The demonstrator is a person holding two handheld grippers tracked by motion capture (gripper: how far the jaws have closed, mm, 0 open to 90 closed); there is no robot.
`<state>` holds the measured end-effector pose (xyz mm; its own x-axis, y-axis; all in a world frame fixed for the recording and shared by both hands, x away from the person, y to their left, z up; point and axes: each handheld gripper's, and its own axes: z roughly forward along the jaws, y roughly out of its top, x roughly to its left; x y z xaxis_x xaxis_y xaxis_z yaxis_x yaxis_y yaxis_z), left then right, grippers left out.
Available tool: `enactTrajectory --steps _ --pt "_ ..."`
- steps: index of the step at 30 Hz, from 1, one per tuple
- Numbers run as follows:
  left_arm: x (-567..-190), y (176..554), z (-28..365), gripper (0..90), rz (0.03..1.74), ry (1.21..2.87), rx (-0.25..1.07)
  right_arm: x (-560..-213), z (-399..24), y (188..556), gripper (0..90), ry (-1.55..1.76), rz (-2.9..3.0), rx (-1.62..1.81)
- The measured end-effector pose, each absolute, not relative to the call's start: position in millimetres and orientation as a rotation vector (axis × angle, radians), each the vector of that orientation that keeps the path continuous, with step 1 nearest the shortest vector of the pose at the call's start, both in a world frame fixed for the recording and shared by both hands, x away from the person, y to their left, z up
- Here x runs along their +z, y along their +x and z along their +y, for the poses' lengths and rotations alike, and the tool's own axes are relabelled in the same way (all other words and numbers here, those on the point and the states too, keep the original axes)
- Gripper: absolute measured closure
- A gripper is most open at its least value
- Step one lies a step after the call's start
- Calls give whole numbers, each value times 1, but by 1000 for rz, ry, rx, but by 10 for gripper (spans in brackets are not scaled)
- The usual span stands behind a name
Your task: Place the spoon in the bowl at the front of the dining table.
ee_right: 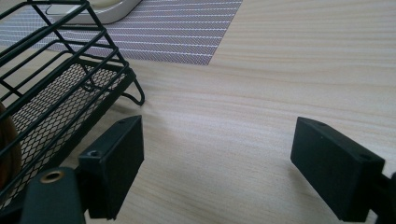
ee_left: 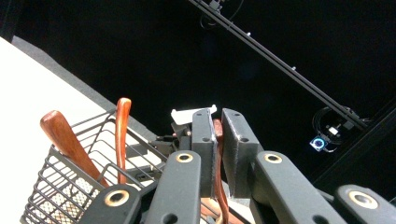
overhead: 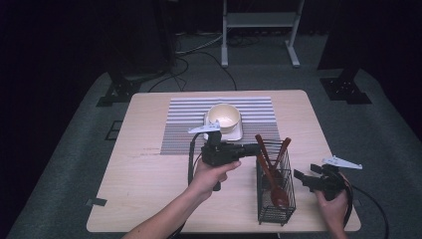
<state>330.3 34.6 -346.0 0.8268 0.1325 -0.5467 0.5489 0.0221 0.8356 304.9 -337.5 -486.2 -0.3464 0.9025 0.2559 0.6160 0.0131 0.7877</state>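
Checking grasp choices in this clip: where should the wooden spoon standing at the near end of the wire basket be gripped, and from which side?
Grip the wooden spoon on its bare handle above the wire basket, coming from the left as the left gripper does on another handle. The bowl end sits low inside the mesh, while the slim handle leans up clear of the rim, probably easy to pinch across.

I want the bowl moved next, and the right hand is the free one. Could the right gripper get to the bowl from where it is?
Probably yes. The right gripper is open and empty, and the bowl sits uncovered on the striped mat. The wire basket and the left gripper stand between them, so it would have to pass over or behind those.
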Motion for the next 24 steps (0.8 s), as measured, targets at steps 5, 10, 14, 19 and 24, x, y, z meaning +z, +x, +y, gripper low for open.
enactTrajectory --steps 5,10,14,19,24 --pt "-343 331 37 842 572 1525 -353 -486 -337 305 162 1564 1975 1250" --pt "-342 332 42 842 587 1513 -362 -486 -337 305 161 1567 1972 1245" --pt "-344 337 46 842 617 1466 -413 -486 -337 305 161 1564 1974 1238" --pt "-342 341 52 842 626 1444 -417 -486 -337 305 161 1569 1971 1239" --pt "-338 341 60 842 630 1441 -400 -486 -337 305 161 1568 1971 1228"
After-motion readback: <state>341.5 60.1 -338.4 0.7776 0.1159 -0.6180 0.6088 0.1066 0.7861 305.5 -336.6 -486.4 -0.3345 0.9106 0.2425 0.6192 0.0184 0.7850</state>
